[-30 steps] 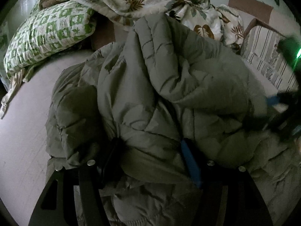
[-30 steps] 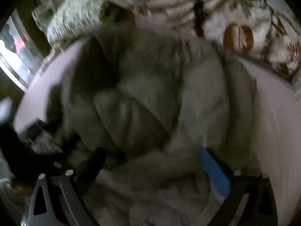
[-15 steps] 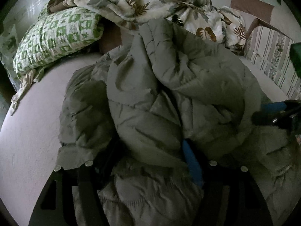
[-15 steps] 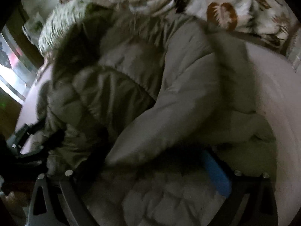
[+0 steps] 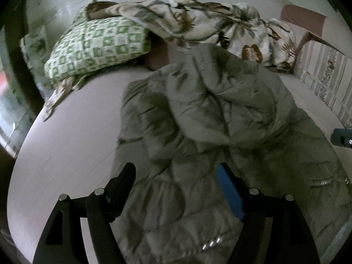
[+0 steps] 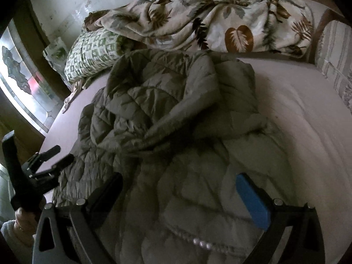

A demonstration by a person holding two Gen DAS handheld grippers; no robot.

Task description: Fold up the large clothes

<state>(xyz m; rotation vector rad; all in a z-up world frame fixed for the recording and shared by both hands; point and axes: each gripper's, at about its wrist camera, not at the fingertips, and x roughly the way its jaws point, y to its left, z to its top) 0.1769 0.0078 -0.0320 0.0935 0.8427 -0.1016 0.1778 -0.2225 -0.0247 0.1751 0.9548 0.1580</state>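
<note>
Lying in a crumpled heap on the bed (image 6: 286, 101), the grey quilted jacket (image 6: 176, 114) was far from folded. It sat toward the middle of the mattress, its upper part bunched and doubled over toward the head end, just short of the leaf-print blanket (image 6: 231, 15) and the green checked pillow (image 5: 99, 46), while its lower part trailed to the near edge under both tools. A row of snap studs (image 6: 202, 244) showed along one rumpled hem.

The left gripper (image 5: 176, 184) hovered over the near hem with its jaws set wide; they had just been opening, and the cloth lay beneath them, not pinched. The right gripper (image 6: 180, 189) also stood wide above the fabric, gripping nothing that I could see.

As I judged it, little was done: a rough gathering at most, no flat panel, no tucked sleeve. Spreading the jacket smooth, bringing the sleeves in and doubling the body all remained.
</note>
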